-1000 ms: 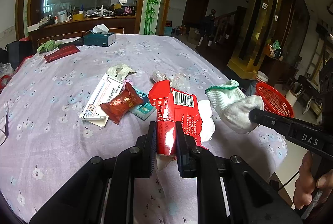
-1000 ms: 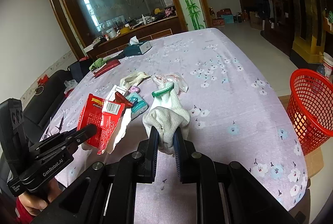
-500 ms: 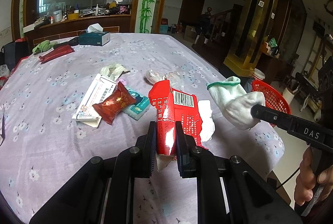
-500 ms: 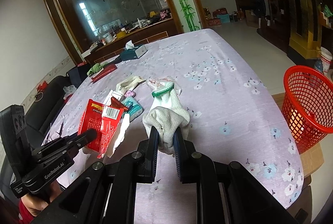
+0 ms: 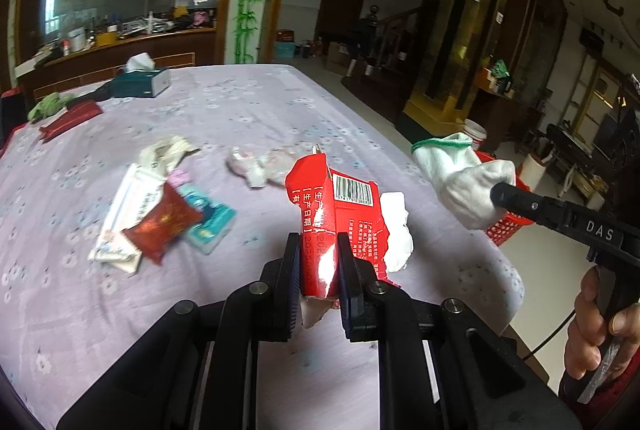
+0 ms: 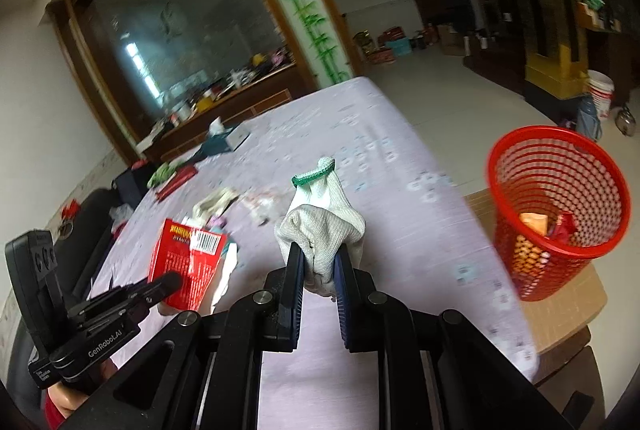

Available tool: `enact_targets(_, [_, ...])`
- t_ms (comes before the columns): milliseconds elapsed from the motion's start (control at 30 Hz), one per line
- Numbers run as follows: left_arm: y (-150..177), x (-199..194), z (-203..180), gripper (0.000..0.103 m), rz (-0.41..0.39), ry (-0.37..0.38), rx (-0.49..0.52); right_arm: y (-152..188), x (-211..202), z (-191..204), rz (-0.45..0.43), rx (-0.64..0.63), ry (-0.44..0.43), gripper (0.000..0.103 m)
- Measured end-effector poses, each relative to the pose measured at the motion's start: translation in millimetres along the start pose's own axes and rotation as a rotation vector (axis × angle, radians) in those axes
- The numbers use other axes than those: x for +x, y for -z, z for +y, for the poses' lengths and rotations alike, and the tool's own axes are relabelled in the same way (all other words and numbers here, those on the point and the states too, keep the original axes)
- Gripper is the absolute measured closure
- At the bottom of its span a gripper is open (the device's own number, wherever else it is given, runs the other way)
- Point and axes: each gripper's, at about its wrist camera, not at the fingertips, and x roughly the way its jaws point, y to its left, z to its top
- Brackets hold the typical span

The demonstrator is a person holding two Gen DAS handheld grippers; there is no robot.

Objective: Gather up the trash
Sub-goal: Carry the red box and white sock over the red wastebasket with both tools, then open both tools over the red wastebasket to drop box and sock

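left tongs clamped on a torn red packet, held upright above the surface, barcode at its top, a white scrap hanging at its 3 o'clock side. right tongs clamped on a bunched white glove, green cuff pointing to 12 o'clock, lifted clear of the surface. seen from the left wrist, same glove at 3 o'clock, pinched by the right tongs, a hand on the grip at lower right. seen from the right wrist, red packet at 9 o'clock in the left tongs. red basket at 3 o'clock, beside the surface edge on a wooden stand, with some wrappers already inside. left lying on the lilac flowered cloth: a dark red sachet over a white wrapper, a teal pack touching them, a crumpled cream wrapper and a clear plastic wad near 12 o'clock of the packet. tissue box far off at 11 o'clock, well apart from the rest. much motion blur in both views.
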Motion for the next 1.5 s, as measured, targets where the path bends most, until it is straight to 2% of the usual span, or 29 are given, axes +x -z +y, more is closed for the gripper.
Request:
enact_targets(300, [-27,26,-52,0.087,0.033,0.107,0.065,-27,-48,-74,-0.118,0.117,0.115,0.088])
enact_targets(533, [-53,60,-115,0.087,0.070,0.220,0.121,-45,-78,-134,-0.181,0.199,0.215,0.088])
enact_targets(733, [-69,99,-168,0.087,0.104,0.297,0.146,-56,-76,-172,-0.178,0.257,0.270,0.088])
enact_targets(933, [-79,143,-219,0.087,0.145,0.321,0.181,-65,-64,-198,-0.163,0.294,0.282,0.087])
enact_targets(1000, [-80,158,-231,0.084,0.149,0.316,0.184,-68,-57,-207,-0.160,0.307,0.274,0.084])
enact_targets(1033, [-80,166,-236,0.076,0.154,0.312,0.186,-71,-53,-211,-0.164,0.301,0.286,0.083])
enact_targets(1067, [-79,172,-240,0.068,0.157,0.311,0.186,-72,-48,-214,-0.159,0.290,0.314,0.080])
enact_targets(1100, [-79,173,-240,0.066,0.156,0.305,0.184,-71,-45,-217,-0.150,0.291,0.329,0.073])
enact_targets(1267, [-66,154,-224,0.063,0.133,0.291,0.198,-57,-55,-213,-0.161,0.274,0.335,0.073])
enact_targets(1367, [-59,140,-207,0.054,0.122,0.265,0.173,-45,-58,-199,-0.150,0.265,0.272,0.072])
enact_targets(1500, [-46,115,-176,0.054,0.115,0.234,0.149,-37,-50,-171,-0.112,0.224,0.193,0.071])
